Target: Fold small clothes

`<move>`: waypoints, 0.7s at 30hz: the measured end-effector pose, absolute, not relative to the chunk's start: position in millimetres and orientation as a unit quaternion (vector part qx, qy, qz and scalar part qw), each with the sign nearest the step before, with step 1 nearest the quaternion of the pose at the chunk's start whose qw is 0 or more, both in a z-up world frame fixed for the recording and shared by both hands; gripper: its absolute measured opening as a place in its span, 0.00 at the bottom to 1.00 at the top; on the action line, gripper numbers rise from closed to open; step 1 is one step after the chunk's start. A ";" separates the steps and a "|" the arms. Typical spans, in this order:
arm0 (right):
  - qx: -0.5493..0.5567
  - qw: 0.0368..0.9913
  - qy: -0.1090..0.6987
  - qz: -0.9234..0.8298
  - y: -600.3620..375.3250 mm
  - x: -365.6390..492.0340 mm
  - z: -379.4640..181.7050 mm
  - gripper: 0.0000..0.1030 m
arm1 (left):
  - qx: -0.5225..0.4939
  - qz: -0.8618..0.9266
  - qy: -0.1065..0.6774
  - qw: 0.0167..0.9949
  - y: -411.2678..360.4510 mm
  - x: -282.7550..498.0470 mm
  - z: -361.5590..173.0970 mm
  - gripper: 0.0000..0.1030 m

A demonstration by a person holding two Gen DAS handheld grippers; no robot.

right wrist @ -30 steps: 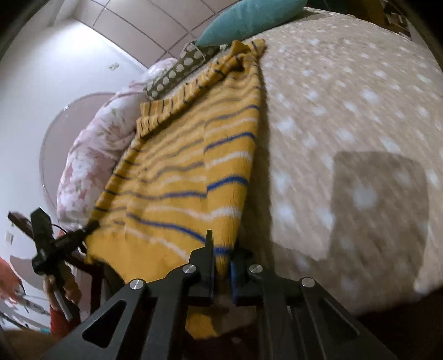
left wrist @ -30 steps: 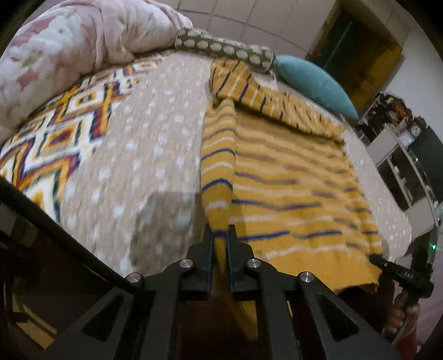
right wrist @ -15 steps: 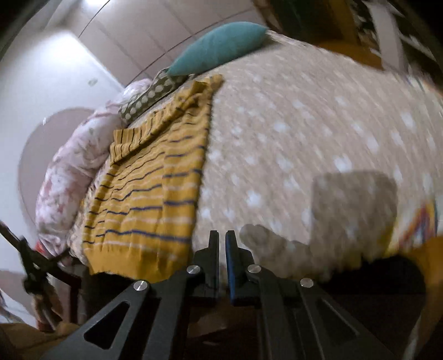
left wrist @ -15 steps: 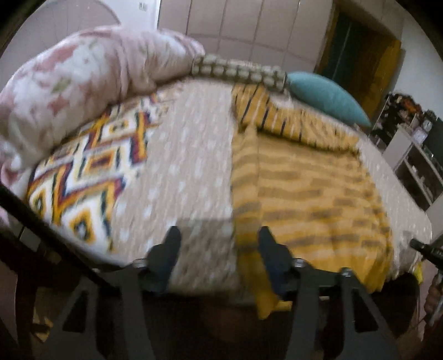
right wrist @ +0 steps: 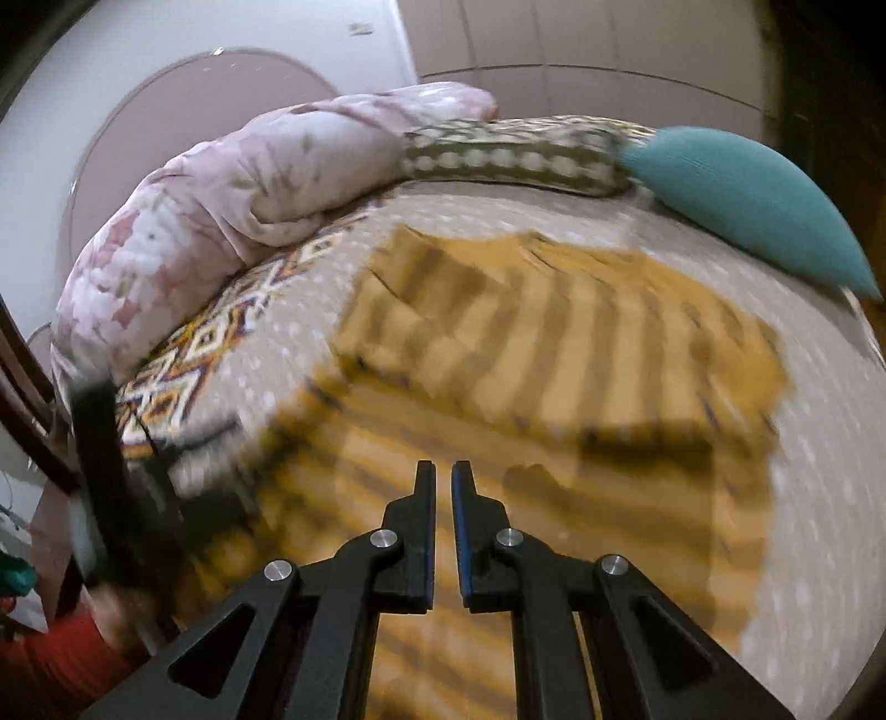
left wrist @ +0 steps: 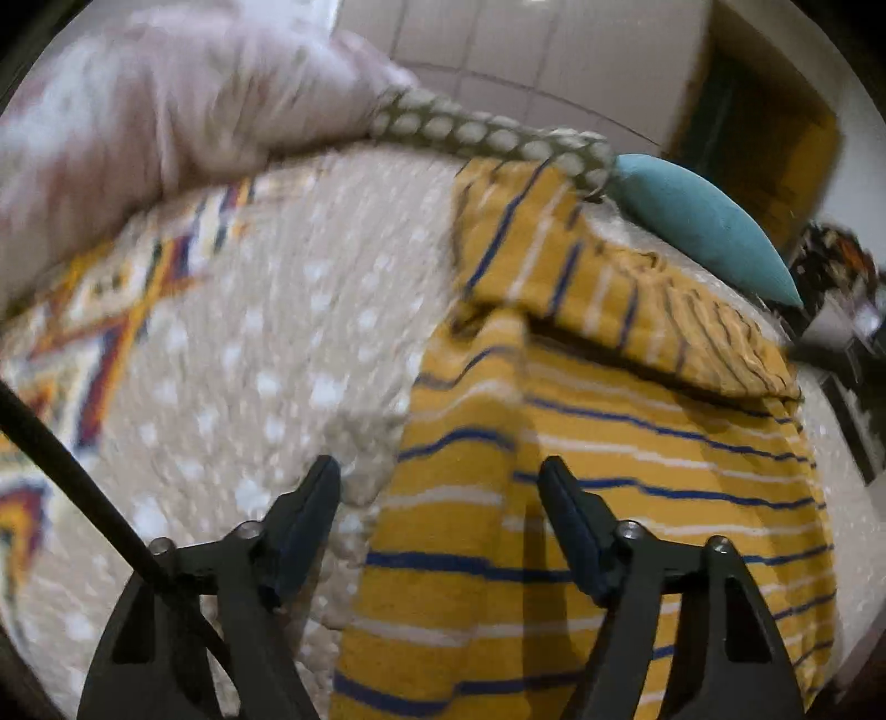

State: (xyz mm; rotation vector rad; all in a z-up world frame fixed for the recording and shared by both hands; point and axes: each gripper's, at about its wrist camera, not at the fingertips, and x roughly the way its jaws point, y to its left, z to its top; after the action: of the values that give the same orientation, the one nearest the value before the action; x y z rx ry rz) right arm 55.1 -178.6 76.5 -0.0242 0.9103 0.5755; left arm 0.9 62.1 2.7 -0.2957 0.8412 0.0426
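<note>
Yellow sweater (left wrist: 598, 443) crisp before left gripper (left wrist: 440, 476), blurred before right gripper (right wrist: 440, 476).

Bed w/ dotted beige cover (right wrist: 819, 498) fills mid-frame, pink floral duvet (right wrist: 232, 221) upper left, teal pillow (right wrist: 747, 194) upper right, panelled wall (right wrist: 554, 50) behind.

Our left tool (left wrist: 440, 479) is matte black with triangular cut-outs, silver screw heads and dark blue finger pads (left wrist: 570, 526). Our right tool (right wrist: 443, 482) matches it. Beside the right tool, our red sleeve (right wrist: 52, 673) shows.
</note>
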 end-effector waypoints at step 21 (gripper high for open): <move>-0.092 0.864 0.469 0.158 -67.8 241.6 58.5 0.06 | -0.173 0.000 0.385 0.907 75.8 -19.0 1.7 0.70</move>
State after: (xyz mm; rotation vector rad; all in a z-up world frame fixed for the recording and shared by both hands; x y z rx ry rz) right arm 241.6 -67.8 58.5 -0.1926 0.9840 0.3301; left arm -19.0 75.8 1.7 -0.3578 0.7947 0.0010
